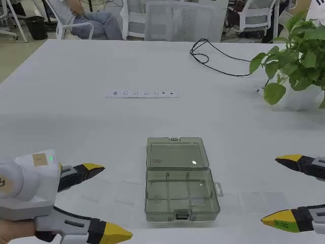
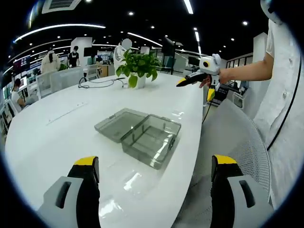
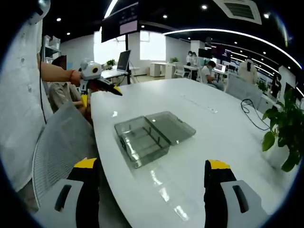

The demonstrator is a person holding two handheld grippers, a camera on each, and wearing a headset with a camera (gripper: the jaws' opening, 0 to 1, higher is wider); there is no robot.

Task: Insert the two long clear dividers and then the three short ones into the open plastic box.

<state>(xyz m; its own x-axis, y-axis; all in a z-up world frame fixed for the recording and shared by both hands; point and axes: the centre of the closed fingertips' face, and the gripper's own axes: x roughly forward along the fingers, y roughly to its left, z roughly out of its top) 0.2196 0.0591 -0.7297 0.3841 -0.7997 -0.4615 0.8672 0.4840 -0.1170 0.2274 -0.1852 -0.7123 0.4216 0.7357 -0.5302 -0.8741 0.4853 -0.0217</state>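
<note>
The smoky clear plastic box (image 1: 182,195) lies open near the table's front edge, its lid (image 1: 176,154) folded flat behind it. Faint lines cross its base; I cannot tell if they are dividers. Flat clear dividers lie on the table left of the box (image 1: 109,190) and right of it (image 1: 254,202), hard to make out. My left gripper (image 1: 107,201) is open to the box's left, holding nothing. My right gripper (image 1: 281,189) is open to its right, also bare. The box (image 2: 149,137) sits ahead of the left gripper (image 2: 155,164), and the box (image 3: 142,137) ahead of the right gripper (image 3: 151,164).
A white power strip (image 1: 142,94) lies mid-table. A potted plant (image 1: 294,61) stands at the right, with a black cable (image 1: 213,56) looped beside it. Chairs and a seated person (image 1: 89,20) are beyond the far edge. The table's front edge runs just under the box.
</note>
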